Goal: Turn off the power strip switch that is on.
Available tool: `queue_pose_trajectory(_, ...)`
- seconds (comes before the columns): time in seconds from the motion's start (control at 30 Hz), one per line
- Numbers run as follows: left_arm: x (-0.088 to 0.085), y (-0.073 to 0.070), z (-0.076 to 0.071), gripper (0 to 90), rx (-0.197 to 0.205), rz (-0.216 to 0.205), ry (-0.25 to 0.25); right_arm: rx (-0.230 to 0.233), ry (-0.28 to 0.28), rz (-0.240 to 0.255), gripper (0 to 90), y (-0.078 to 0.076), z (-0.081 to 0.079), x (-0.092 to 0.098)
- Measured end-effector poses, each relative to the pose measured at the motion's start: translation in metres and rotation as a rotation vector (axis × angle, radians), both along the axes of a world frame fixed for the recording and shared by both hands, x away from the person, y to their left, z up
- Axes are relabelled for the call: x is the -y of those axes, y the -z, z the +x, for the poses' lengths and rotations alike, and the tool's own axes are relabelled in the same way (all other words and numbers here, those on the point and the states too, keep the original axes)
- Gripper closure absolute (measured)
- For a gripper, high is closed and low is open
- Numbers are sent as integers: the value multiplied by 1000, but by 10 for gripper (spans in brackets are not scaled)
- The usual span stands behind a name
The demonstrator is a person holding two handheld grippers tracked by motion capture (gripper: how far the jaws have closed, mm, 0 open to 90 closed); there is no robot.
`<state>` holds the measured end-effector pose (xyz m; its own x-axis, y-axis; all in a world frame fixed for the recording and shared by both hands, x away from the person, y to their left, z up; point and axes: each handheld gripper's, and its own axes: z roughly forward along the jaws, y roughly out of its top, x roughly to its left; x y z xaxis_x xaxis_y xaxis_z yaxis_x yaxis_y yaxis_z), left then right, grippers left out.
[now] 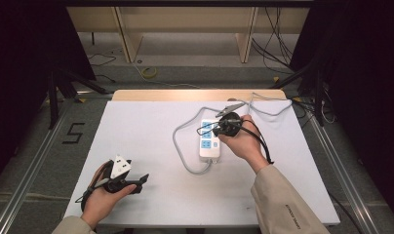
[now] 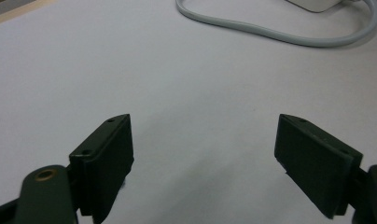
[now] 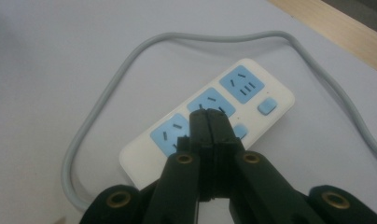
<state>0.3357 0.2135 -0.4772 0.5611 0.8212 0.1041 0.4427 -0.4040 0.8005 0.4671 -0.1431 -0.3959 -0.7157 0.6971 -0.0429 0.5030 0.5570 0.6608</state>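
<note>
Just beneath the right tool (image 3: 209, 122), whose flat black jaws were pressed together on nothing, lay a smooth white rounded power strip (image 3: 275, 95) with blue sockets on the matte white bench (image 1: 151, 141). Its grey rubbery cord (image 2: 270, 33) curved ahead of the left tool (image 2: 203, 161), jaws wide apart, empty.

Bare table (image 1: 151, 195) left and front, power strip (image 1: 209, 144) and looping cord (image 1: 180, 151) block right-centre.
</note>
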Motion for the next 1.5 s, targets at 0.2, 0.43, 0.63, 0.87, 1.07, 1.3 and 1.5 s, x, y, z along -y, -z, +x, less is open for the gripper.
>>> queue_pose_trajectory(0.2, 0, 0, 0, 194, -1, 2, 1, -12, 0, -15, 900, 3, 2, -2)
queue_pose_trajectory(0.43, 0, 0, 0, 194, -1, 3, 2, -31, 4, -23, 900, 4, 4, -3)
queue_pose_trajectory(0.63, 0, 0, 0, 194, -1, 3, 2, -41, 7, -31, 900, 5, 7, -5)
queue_pose_trajectory(0.87, 0, 0, 0, 194, -1, 3, 3, -55, 0, -49, 900, 10, 10, -8)
queue_pose_trajectory(1.07, 0, 0, 0, 194, -1, 2, 3, -76, 8, -61, 900, 14, 12, -11)
queue_pose_trajectory(1.3, 0, 0, 0, 194, 0, 3, 4, -95, 4, -81, 900, 19, 14, -13)
queue_pose_trajectory(1.5, 1, 0, 0, 194, 0, 4, 5, -122, 7, -96, 900, 24, 17, -14)
